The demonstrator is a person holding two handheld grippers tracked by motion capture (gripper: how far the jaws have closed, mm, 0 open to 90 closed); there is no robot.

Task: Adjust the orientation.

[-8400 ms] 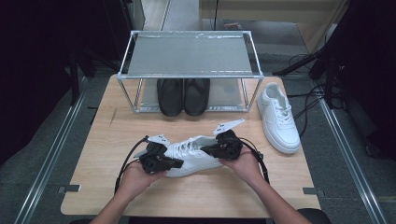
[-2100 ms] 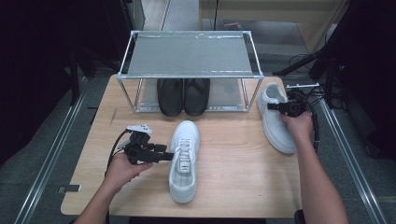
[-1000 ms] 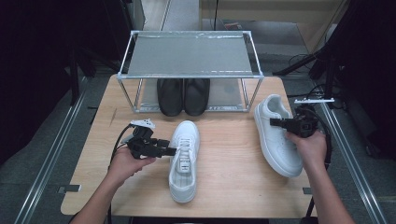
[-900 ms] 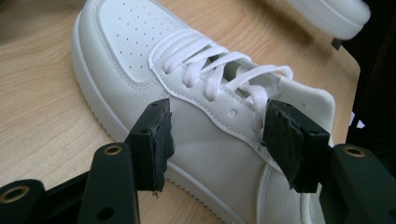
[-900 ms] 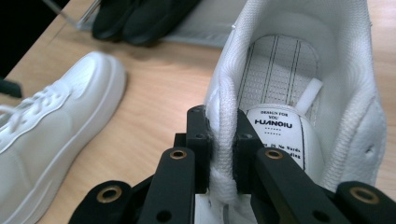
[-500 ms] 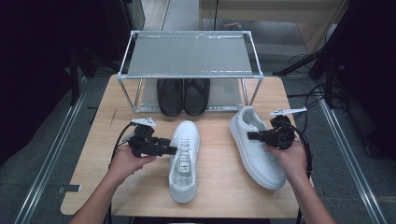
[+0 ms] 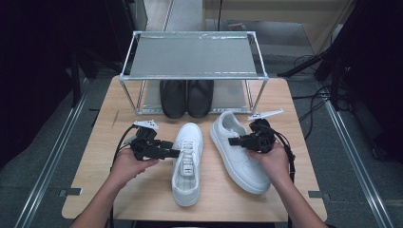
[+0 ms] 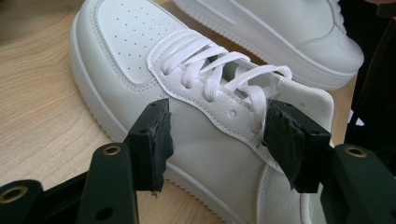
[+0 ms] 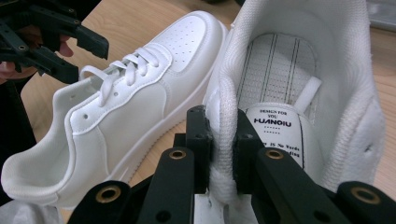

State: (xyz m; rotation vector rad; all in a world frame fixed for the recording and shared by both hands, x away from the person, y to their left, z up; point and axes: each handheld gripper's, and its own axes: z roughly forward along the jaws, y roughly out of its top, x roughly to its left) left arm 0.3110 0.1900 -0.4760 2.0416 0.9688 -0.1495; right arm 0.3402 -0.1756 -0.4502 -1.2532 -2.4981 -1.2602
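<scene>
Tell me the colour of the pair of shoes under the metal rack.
Black; the pair of shoes under the metal rack shows best in the high view.

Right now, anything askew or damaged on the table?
No damage visible. The two white sneakers aren't parallel: the right one, its collar pinched in the right claw, angles across the table beside the straighter left one. The left claw is open around that shoe's side.

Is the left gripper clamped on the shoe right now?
No, the left gripper is open, its fingers apart beside the laced shoe.
</scene>
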